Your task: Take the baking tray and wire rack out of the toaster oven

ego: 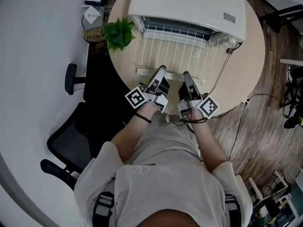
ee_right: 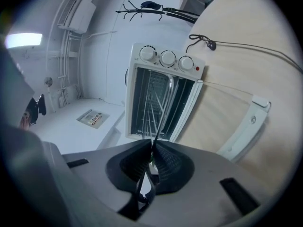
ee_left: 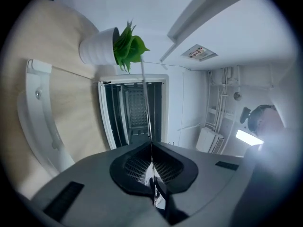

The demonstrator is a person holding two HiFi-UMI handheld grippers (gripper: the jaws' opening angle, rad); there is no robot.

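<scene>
A white toaster oven (ego: pixel 189 8) stands at the back of a round wooden table (ego: pixel 253 56). Its wire rack (ego: pixel 177 51) sticks far out of the opening, over the dropped door. My left gripper (ego: pixel 161 71) and right gripper (ego: pixel 185 74) are side by side at the rack's near edge. In the left gripper view the rack (ee_left: pixel 146 103) shows edge-on as a thin line, and the left gripper (ee_left: pixel 151 162) is shut on it. The right gripper (ee_right: pixel 154 148) is likewise shut on the rack (ee_right: pixel 163 112), with the oven's opening (ee_right: pixel 156 103) straight ahead. I see no baking tray.
A potted green plant (ego: pixel 118 32) sits on the table just left of the rack. The oven's power cable (ego: pixel 222 74) trails down the right side. The white door handle (ee_right: pixel 246 126) lies below the rack. A black office chair (ego: pixel 71 141) stands left of the person.
</scene>
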